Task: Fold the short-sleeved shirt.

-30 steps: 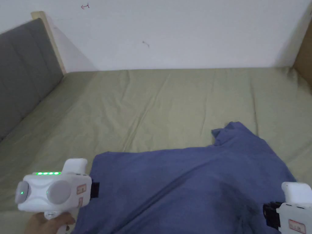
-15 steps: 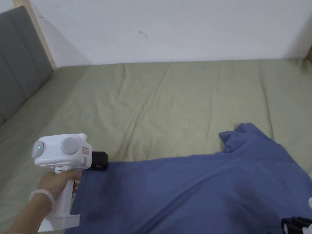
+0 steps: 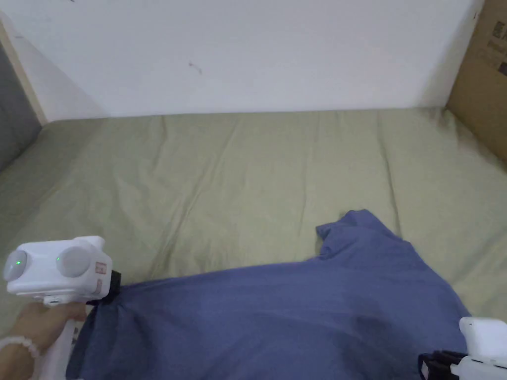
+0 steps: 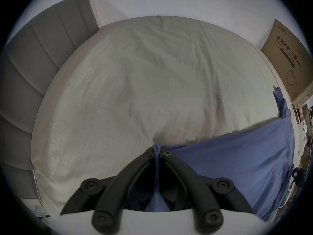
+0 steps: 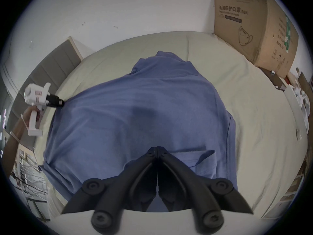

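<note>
Where wall meets bed (image 3: 247, 163): cardboard box (image 3: 482, 74).

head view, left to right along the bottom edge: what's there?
The person's hand → left hand-held gripper → blue shirt → right hand-held gripper.
</note>
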The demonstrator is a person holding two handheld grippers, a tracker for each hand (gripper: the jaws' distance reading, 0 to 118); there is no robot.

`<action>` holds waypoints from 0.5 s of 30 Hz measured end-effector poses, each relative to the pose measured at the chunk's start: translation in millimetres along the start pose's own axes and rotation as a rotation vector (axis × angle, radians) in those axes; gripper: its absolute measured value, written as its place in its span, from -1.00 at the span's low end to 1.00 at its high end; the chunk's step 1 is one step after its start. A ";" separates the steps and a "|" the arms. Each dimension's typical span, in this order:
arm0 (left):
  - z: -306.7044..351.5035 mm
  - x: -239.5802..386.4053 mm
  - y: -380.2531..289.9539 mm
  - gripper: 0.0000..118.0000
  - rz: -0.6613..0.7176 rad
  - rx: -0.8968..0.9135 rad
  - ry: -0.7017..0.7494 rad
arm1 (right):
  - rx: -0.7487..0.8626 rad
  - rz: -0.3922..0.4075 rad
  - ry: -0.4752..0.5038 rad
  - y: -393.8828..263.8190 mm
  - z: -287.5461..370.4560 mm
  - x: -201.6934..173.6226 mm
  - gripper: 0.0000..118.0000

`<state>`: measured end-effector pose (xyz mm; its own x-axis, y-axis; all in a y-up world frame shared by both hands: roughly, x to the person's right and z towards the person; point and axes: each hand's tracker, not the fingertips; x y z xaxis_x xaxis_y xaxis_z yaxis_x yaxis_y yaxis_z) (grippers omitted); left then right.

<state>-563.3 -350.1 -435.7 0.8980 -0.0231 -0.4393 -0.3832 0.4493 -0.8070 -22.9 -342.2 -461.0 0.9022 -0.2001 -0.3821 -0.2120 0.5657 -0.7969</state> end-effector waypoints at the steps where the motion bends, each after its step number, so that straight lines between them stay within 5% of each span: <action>1: 3.7 0.1 -0.9 -0.95 -0.002 0.008 -0.001 | 0.013 0.004 0.007 6.9 2.0 4.0 -1.00; 4: 14.3 -5.3 0.3 -0.95 -0.001 0.038 -0.013 | 0.071 0.012 -0.004 40.9 0.8 18.0 -1.00; 5: 18.5 -7.0 0.8 -0.95 0.007 0.053 -0.023 | 0.087 -0.009 0.000 56.8 -3.2 25.6 -0.83; 8: 29.2 -9.0 2.3 -0.95 -0.006 0.081 -0.029 | 0.034 -0.027 0.007 111.0 -25.8 43.4 0.64; 12: 40.4 -6.7 2.9 -0.95 -0.047 0.117 -0.022 | 0.053 -0.018 -0.015 166.5 -55.0 51.1 0.69; 15: 43.8 -8.0 4.2 -0.95 -0.039 0.136 -0.029 | -0.086 -0.019 -0.036 196.0 -97.3 60.3 0.69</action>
<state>-562.7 -308.9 -418.3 0.9182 -0.0180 -0.3957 -0.3171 0.5653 -0.7615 -46.6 -321.2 -685.8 0.9189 -0.1809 -0.3505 -0.2243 0.4911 -0.8417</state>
